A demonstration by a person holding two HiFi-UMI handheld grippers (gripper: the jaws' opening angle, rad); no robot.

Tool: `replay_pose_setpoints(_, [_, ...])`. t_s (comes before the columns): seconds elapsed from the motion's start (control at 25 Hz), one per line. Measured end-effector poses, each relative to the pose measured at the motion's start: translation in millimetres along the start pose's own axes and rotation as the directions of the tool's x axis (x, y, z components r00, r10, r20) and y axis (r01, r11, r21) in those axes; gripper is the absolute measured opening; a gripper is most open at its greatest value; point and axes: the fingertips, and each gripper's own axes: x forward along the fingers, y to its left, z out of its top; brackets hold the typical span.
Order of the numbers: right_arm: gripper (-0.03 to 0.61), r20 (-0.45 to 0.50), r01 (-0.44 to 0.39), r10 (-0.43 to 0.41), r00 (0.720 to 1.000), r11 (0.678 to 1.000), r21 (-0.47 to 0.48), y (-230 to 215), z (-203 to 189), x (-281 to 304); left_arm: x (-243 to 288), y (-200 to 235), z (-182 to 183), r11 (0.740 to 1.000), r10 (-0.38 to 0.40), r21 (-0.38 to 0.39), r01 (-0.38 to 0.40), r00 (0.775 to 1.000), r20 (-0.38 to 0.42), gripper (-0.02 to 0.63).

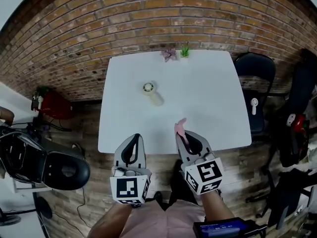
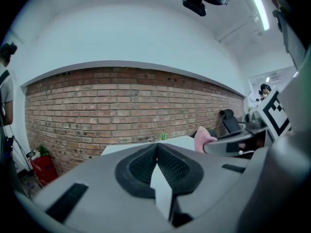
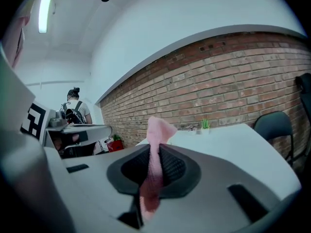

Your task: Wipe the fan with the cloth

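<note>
Two grippers sit closest to the head camera, one in each of the person's hands, side by side at the near edge of the single white tabletop [image 1: 213, 93]. Each carries one cube with square markers at its back.

On the left gripper [image 1: 134, 138], the jaws are pressed fully together, and its own view [image 2: 157, 145] shows the dark ribbed pads meeting at the tips with nothing between them.

On the right gripper [image 1: 186, 136], the jaws are closed on the one pink cloth [image 1: 180, 128]. In the right gripper view [image 3: 156, 148] the cloth [image 3: 158, 128] is pinched between the pads, with a fold standing up above the tips and a strip trailing down behind them. From the left gripper view the cloth [image 2: 201, 139] shows as a pink lump at the tip of the other gripper.

One small handheld fan [image 1: 152, 93] lies on the tabletop, left of the middle, its round head towards the brick wall [image 1: 99, 33] and its pale handle angled towards the person. It is well apart from both grippers, and neither touches it.

Two small plants stand at the far edge of the tabletop, one pinkish [image 1: 169, 54] and one green [image 1: 184, 51], just beside each other. Two black chairs are in view, one [image 1: 255, 68] at the right of the tabletop and one [image 1: 59, 170] at the lower left.
</note>
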Motion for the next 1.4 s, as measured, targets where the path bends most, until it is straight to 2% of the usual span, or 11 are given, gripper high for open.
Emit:
replay_pose_setpoints(0.36, [0.037,0.030,-0.087,0.088,0.996,0.995,-0.042,-56,48,46,70,1,29,0.994,0.110,-0.012,-0.110,0.994,-0.007,0.011])
replay_pose_setpoints(0.76, [0.037,0.069,-0.115,0.122,0.990,0.988,-0.106,-75,93,80,115,28,52,0.981,0.187,-0.049,-0.187,0.982,-0.005,0.012])
replay_pose_setpoints(0.96, [0.037,0.038,-0.104,0.108,0.993,0.989,-0.102,-84,95,105,144,46,42,0.979,0.181,-0.084,-0.185,0.982,-0.050,0.012])
replay_pose_setpoints(1.2, [0.037,-0.030,-0.089,0.087,0.996,0.993,-0.074,-99,78,139,181,55,-3,0.978,0.140,-0.137,-0.160,0.979,-0.145,0.014])
replay_pose_setpoints(1.24, [0.038,-0.042,-0.085,0.083,0.996,0.994,-0.069,-102,73,143,187,54,-13,0.976,0.127,-0.157,-0.153,0.978,-0.165,0.023])
replay_pose_setpoints(1.32, [0.038,-0.068,-0.078,0.074,0.995,0.996,-0.054,-108,63,150,196,51,-32,0.970,0.095,-0.198,-0.138,0.973,-0.212,0.143])
replay_pose_setpoints(1.4, [0.038,-0.090,-0.070,0.066,0.994,0.997,-0.038,-112,54,155,204,48,-50,0.965,0.070,-0.229,-0.131,0.964,-0.256,0.195])
